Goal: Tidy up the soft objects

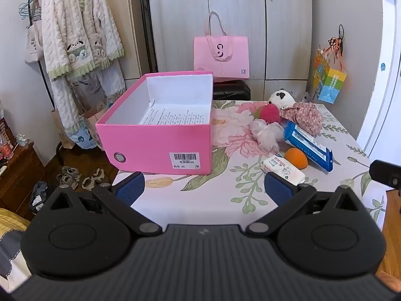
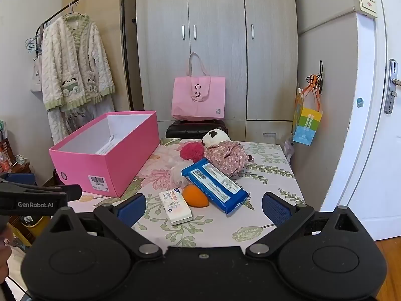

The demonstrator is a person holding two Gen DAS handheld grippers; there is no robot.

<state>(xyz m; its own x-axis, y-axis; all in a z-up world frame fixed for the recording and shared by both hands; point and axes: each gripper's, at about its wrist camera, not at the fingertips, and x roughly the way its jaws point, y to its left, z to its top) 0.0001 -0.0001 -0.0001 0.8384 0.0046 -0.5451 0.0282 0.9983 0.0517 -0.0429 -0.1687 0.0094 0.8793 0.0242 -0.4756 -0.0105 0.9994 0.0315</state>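
Note:
An open pink box (image 1: 160, 140) (image 2: 110, 160) sits on the left of the floral table; only a printed sheet lies inside. To its right lie a panda plush in a floral dress (image 1: 298, 107) (image 2: 225, 150), a red pompom (image 1: 269, 114) (image 2: 191, 150), a pale sheer scrunchie (image 1: 267, 135) (image 2: 178, 173), a blue wipes pack (image 1: 308, 145) (image 2: 215, 185), an orange sponge (image 1: 297, 158) (image 2: 194, 195) and a small tissue pack (image 1: 283, 170) (image 2: 175, 207). My left gripper (image 1: 204, 188) is open and empty before the box. My right gripper (image 2: 203, 207) is open and empty, near the tissue pack.
The floral table (image 1: 225, 200) (image 2: 263, 175) ends at a white door (image 2: 363, 125) on the right. A pink tote (image 1: 221, 55) (image 2: 198, 100) stands on a black suitcase behind. A clothes rack with a fleece robe (image 1: 77, 30) (image 2: 72, 67) stands at left. Shoes (image 1: 80, 175) lie on the floor.

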